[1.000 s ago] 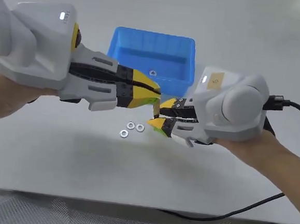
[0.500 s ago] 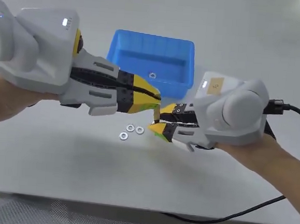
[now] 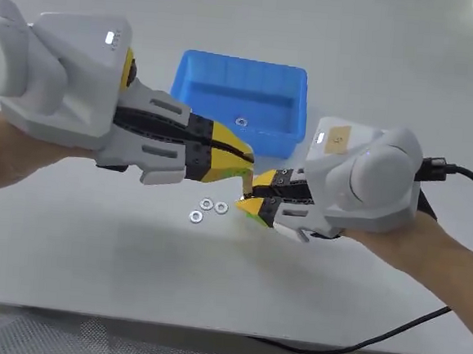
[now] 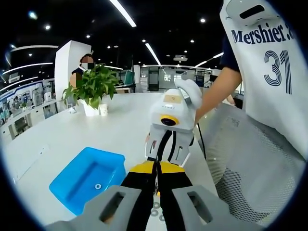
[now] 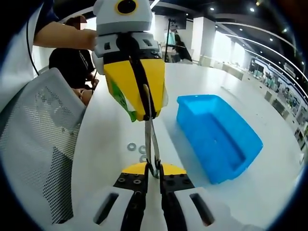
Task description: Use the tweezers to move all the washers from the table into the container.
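Thin metal tweezers [image 5: 150,134] span the gap between both grippers, held just above the table. My left gripper [image 3: 246,157] comes in from the left and is shut on one end. Facing it from the right, my right gripper [image 3: 246,196] is shut on the other end. Three small steel washers [image 3: 207,204] lie on the white table just below and left of the jaws; the right gripper view has these washers [image 5: 137,150] beside the tweezers. The blue container [image 3: 199,80] stands behind the grippers, with one washer [image 3: 241,122] inside.
The white table [image 3: 131,267] ends at a front edge near me, with a mesh chair below it. A black cable [image 3: 466,175] trails from the right gripper across the table's right side. A potted plant [image 4: 94,86] stands far off on the table.
The left gripper has dipped slightly toward the right one, so the jaws are closer together. The washers and container have not moved.
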The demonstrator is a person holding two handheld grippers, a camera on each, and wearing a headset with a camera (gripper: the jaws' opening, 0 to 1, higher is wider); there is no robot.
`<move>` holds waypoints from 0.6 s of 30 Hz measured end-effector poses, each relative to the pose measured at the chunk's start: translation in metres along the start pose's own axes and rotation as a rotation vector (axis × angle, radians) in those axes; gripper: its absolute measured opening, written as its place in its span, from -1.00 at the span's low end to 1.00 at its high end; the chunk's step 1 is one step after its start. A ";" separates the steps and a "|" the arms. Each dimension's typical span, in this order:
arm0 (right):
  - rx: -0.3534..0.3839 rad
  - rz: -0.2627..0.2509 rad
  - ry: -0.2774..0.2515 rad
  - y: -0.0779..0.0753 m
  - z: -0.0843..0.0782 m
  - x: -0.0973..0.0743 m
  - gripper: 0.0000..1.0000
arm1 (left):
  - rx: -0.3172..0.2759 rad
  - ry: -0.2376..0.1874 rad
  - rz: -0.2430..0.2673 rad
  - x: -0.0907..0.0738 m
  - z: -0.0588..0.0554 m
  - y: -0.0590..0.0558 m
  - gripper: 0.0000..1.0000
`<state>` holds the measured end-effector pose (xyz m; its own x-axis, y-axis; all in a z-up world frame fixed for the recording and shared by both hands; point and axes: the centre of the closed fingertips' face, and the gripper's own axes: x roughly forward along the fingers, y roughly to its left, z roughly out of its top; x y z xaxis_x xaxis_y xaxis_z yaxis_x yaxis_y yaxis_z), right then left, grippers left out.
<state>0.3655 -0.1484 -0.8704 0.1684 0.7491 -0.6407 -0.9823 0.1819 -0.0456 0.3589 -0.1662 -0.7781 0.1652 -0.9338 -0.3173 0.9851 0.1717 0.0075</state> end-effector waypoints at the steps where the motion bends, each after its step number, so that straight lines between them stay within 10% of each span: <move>1: 0.002 -0.003 -0.003 0.000 0.001 -0.001 -0.80 | 0.003 0.000 0.001 -0.001 0.001 0.000 -0.92; 18: -0.081 -0.091 -0.065 -0.020 0.052 -0.030 -0.80 | 0.111 -0.020 0.043 -0.029 0.047 0.014 -0.92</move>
<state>0.3844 -0.1413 -0.8108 0.2597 0.7723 -0.5798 -0.9656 0.2009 -0.1648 0.3698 -0.1513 -0.7238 0.2075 -0.9327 -0.2950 0.9761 0.1775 0.1256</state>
